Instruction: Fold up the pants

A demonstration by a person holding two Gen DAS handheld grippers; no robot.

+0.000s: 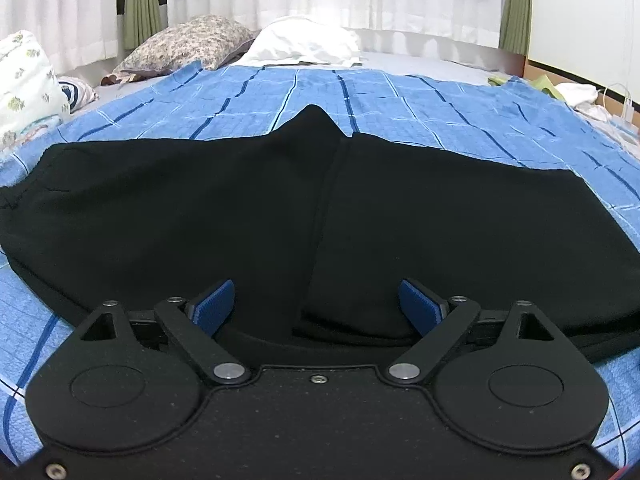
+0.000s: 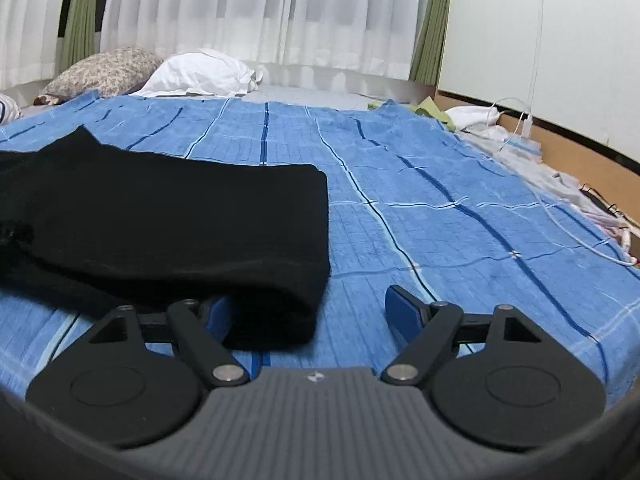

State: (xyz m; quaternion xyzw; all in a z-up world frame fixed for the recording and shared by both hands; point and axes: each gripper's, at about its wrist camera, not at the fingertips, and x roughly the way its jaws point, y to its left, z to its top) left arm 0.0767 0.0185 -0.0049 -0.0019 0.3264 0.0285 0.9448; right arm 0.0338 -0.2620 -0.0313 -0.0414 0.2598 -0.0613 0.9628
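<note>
Black pants (image 1: 240, 208) lie flat across a blue checked blanket (image 1: 400, 96) on the bed, one layer folded over the other with a seam running down the middle. My left gripper (image 1: 316, 306) is open, its blue pads (image 1: 216, 304) low over the near edge of the pants, holding nothing. In the right wrist view the pants' right end (image 2: 180, 224) lies at the left, its near corner between the fingers. My right gripper (image 2: 308, 316) is open, its left pad (image 2: 220, 316) by the corner and its right pad over bare blanket (image 2: 440, 240).
A floral pillow (image 1: 188, 44) and a white pillow (image 1: 308, 44) lie at the head of the bed before white curtains. A patterned cushion (image 1: 24, 80) sits at far left. White cables (image 2: 520, 128) and loose clothes lie along the bed's right edge by the wall.
</note>
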